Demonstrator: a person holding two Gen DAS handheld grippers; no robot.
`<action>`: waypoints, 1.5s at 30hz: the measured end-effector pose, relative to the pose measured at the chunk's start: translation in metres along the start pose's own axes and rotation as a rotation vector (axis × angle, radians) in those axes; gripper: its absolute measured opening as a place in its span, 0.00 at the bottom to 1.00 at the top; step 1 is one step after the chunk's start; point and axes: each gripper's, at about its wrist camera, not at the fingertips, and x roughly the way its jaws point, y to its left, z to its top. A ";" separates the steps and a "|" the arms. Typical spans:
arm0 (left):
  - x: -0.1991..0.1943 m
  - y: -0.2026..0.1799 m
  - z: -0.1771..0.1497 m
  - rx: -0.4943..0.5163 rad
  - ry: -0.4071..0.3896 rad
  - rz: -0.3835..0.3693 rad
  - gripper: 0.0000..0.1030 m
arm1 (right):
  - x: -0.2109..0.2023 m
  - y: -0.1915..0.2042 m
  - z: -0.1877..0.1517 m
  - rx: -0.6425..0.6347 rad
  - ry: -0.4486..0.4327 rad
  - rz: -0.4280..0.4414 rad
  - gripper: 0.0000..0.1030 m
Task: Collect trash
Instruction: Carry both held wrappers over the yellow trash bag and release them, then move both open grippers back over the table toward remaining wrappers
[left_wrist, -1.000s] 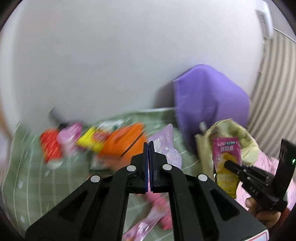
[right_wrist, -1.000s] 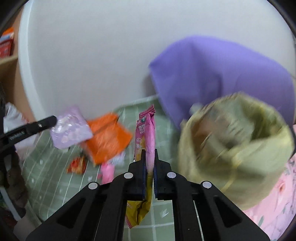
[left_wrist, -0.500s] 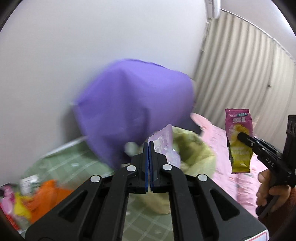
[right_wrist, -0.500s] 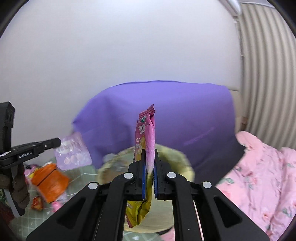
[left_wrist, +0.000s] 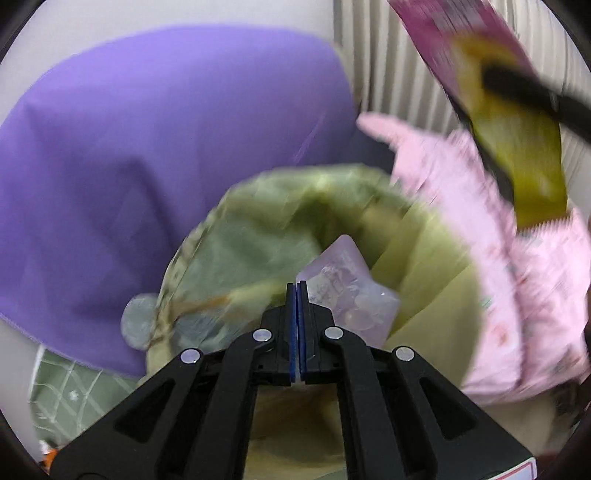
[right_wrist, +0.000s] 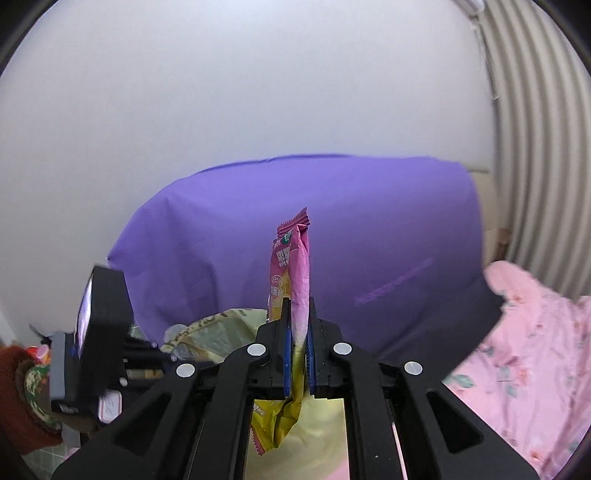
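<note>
The left gripper (left_wrist: 297, 295) was clamped on a pale purple packet (left_wrist: 349, 291), which hung over the open mouth of the yellow-green trash bag (left_wrist: 258, 236). The right gripper (right_wrist: 298, 325) pinched a pink and yellow snack wrapper (right_wrist: 293, 273) (standing upright between the fingers) above the same bag, with a purple cloth (right_wrist: 369, 229) behind and pink floral fabric (right_wrist: 524, 350) to the right.

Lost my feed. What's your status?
Left tongs shut on lilac packet, over bag. Right tongs shut on pink wrapper. Nothing blocking.
</note>
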 end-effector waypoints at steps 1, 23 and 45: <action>0.002 0.004 -0.006 -0.002 0.019 0.026 0.01 | 0.011 0.000 -0.002 0.005 0.017 0.023 0.08; -0.020 0.078 -0.021 -0.286 -0.062 -0.199 0.20 | 0.070 0.019 -0.071 0.008 0.283 -0.023 0.35; -0.170 0.158 -0.175 -0.607 -0.251 0.335 0.39 | 0.041 0.143 -0.073 -0.084 0.172 0.217 0.39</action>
